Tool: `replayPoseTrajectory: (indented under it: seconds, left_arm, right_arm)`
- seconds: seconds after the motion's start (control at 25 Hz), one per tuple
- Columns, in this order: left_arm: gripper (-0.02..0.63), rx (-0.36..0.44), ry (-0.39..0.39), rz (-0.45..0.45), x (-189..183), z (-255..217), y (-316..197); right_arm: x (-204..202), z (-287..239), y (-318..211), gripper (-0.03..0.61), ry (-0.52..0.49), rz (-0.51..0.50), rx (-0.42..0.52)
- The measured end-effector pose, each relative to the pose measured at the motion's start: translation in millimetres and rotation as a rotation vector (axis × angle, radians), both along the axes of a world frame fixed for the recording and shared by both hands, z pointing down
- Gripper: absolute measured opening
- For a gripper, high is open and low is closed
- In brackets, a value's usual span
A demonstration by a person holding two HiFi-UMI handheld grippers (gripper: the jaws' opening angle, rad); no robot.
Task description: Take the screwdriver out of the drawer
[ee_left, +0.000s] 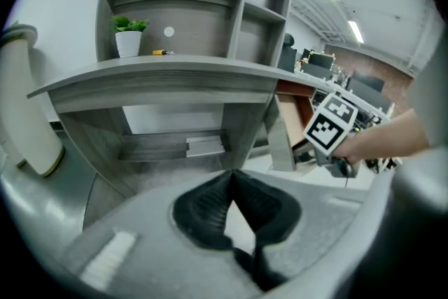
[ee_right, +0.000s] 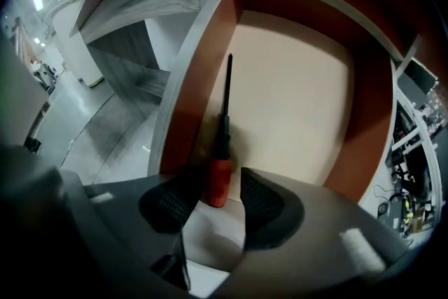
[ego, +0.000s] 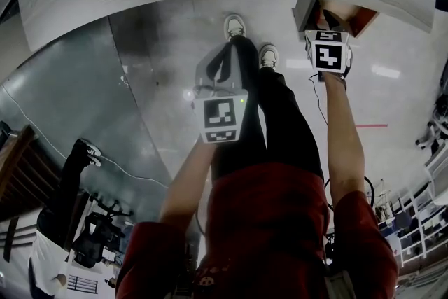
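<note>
right claw (ee_right: 215, 177), spread, is straddling the screwdriver (ee_right: 223, 136) handle inside the drawer (ee_right: 294, 101); left claw (ee_left: 231, 174), pressed together, is hanging left of the drawer. next, likely: pinching, lifting out.

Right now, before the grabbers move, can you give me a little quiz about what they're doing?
1. True or false: the left gripper has its jaws shut with nothing between them.
2. Pick one. What stands between the open jaws of the right gripper? A: nothing. B: the red handle of the screwdriver. C: the left gripper.
3. Fill the gap: the screwdriver lies inside the open ____, close to its left wall.

Key: 1 true. 2 B. 3 drawer.
</note>
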State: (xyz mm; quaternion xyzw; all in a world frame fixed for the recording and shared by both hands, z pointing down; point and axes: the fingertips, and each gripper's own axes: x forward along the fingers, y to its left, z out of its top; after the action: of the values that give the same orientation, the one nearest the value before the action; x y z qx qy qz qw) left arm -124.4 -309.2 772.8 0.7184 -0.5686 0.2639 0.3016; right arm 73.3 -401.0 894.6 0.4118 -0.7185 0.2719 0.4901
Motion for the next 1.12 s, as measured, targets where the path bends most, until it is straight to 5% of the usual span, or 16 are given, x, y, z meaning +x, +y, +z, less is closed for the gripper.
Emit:
replayPoseTrajectory:
  seconds: [0.4,1.12]
  left_arm:
    - [0.000,-0.012,0.002,0.001,1,5,-2]
    - [0.000,0.008,-0.019,0.032,22,-18,-3]
  right_arm:
    - [7,14,3,0.107,0.162,-0.078,-0.053]
    - [16,-6,14,0.097,0.069,-0.044,-0.057]
